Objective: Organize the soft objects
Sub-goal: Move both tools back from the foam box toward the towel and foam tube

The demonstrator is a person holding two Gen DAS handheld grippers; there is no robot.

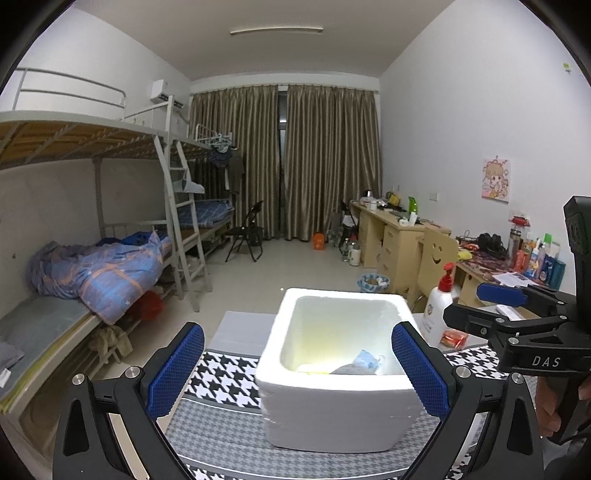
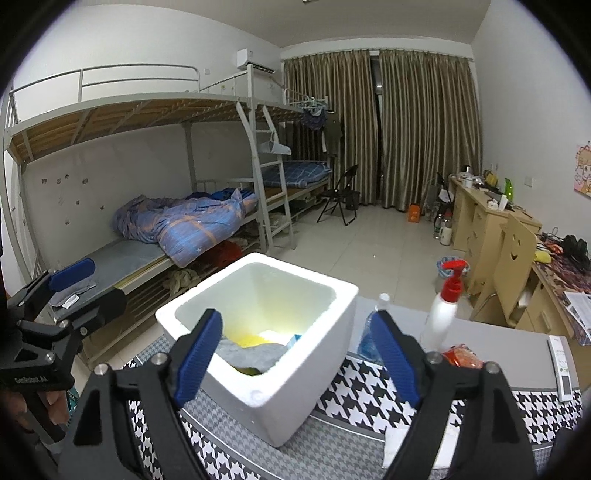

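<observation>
White foam box (image 1: pixel 332 369) sits on the table (image 1: pixel 229 417), holding grey, blue and yellow cloths (image 2: pixel 258 350). Left tongs (image 1: pixel 297 373) and right tongs (image 2: pixel 297 360) hover spread before the box, both empty.

Dim, even indoor light, cool in tone; curtains (image 1: pixel 325 158) are drawn and the ceiling lamp (image 1: pixel 276 31) appears unlit. A bright patch glares on the inside of the white box (image 1: pixel 332 325), washing out its far wall. Shadows are soft. Both fisheye views bend straight lines strongly and end in black corners. The nearest tongs (image 2: pixel 295 360) look slightly soft; distant detail is grainy.
</observation>
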